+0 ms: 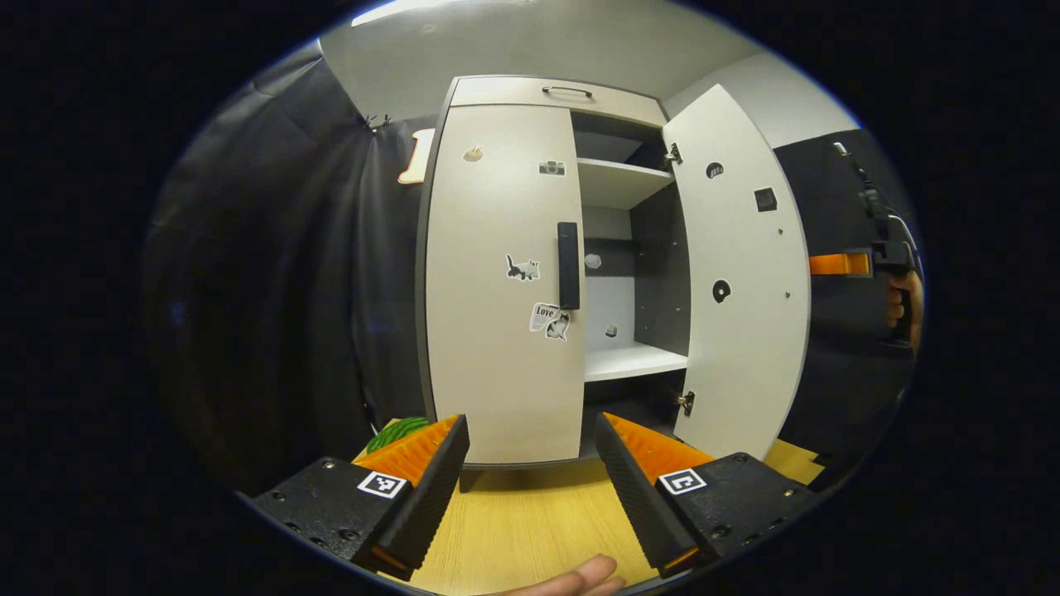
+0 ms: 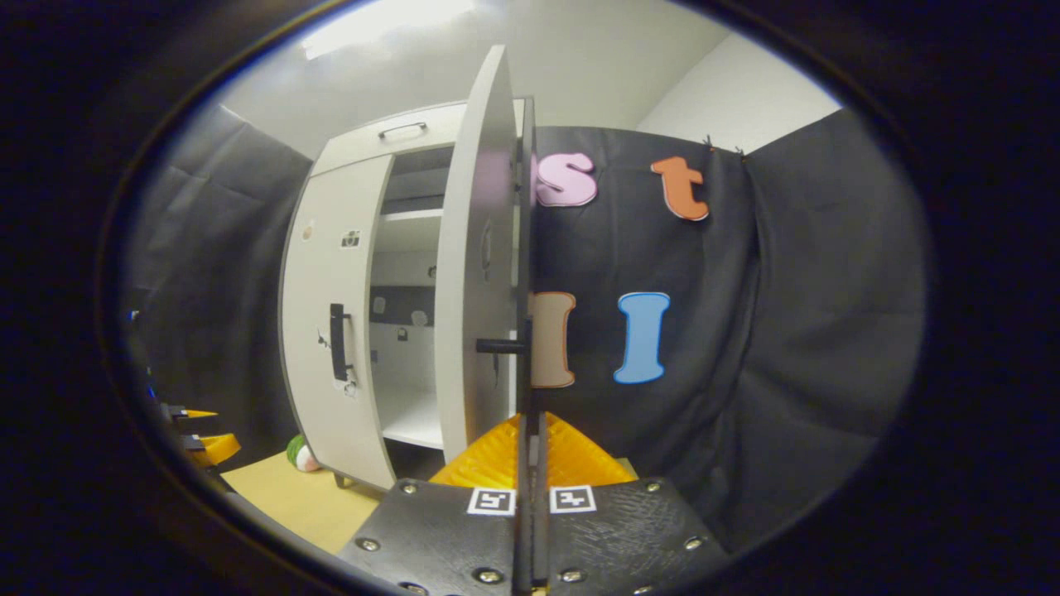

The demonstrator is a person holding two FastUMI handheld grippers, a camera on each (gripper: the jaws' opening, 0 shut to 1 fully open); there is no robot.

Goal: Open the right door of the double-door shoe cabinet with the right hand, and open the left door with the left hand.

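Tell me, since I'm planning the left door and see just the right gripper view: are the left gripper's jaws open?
Observer: Yes. The left gripper has its jaws wide apart, with nothing between them.
Operator: What is it facing?
Observer: The closed white left cabinet door. Its black vertical bar handle sits above the gap between the jaws, farther ahead and untouched.
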